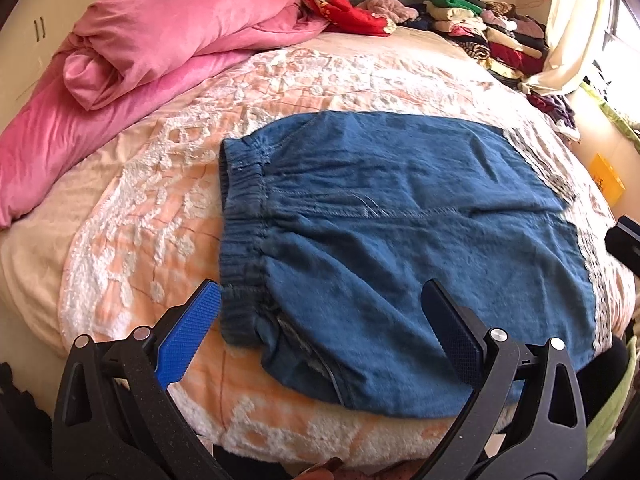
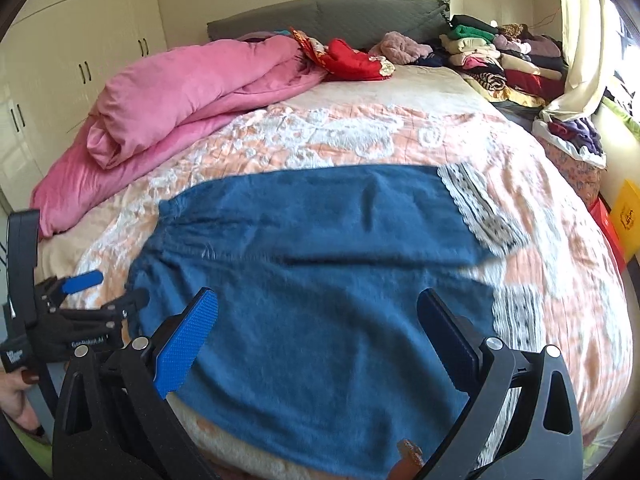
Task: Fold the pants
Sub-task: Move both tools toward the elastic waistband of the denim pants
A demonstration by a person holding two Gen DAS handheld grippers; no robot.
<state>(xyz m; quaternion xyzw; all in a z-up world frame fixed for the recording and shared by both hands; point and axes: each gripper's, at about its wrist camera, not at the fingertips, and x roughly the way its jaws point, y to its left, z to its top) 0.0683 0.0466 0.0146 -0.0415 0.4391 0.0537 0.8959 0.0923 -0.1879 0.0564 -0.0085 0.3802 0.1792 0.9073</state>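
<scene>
Both the left gripper (image 1: 320,304) and right gripper (image 2: 318,312) hover with jaws apart over the denim pants (image 1: 400,220), whose loose layers may slip if pinched unevenly.

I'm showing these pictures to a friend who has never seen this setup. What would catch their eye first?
Probably the blue denim pants with lace-trimmed hems, spread flat across the middle of the bed. Next, the rumpled pink quilt heaped along the bed's left side, and the stack of folded clothes by the headboard at far right. Up close, both the left gripper and the right gripper hang open over the pants' near edge.
</scene>
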